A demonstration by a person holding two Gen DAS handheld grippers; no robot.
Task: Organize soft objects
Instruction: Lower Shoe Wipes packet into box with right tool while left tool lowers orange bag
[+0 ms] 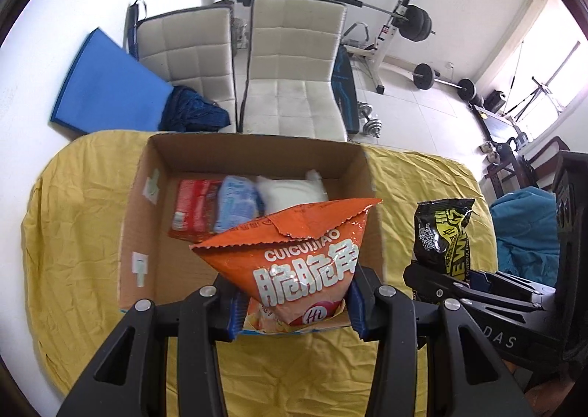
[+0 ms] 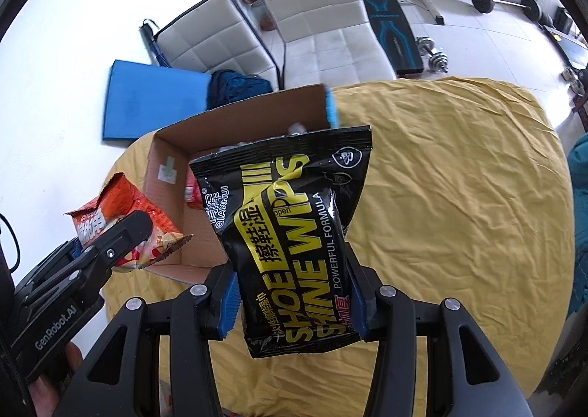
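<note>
My left gripper (image 1: 296, 310) is shut on an orange snack bag (image 1: 301, 259) and holds it over the near wall of an open cardboard box (image 1: 139, 225). The box holds a red pack (image 1: 193, 211), a light blue pack (image 1: 237, 203) and a white pack (image 1: 290, 192). My right gripper (image 2: 294, 301) is shut on a black and yellow shoe wipes pack (image 2: 290, 229), held upright above the yellow cloth to the right of the box (image 2: 165, 192). The wipes pack also shows in the left wrist view (image 1: 441, 233), and the snack bag in the right wrist view (image 2: 125, 211).
The box stands on a table under a wrinkled yellow cloth (image 2: 459, 196). Two white chairs (image 1: 294, 86) stand behind the table, one with a dark blue cloth (image 1: 191, 111). A blue mat (image 1: 106, 86) leans on the wall. Weight equipment (image 1: 404, 23) stands on the floor behind.
</note>
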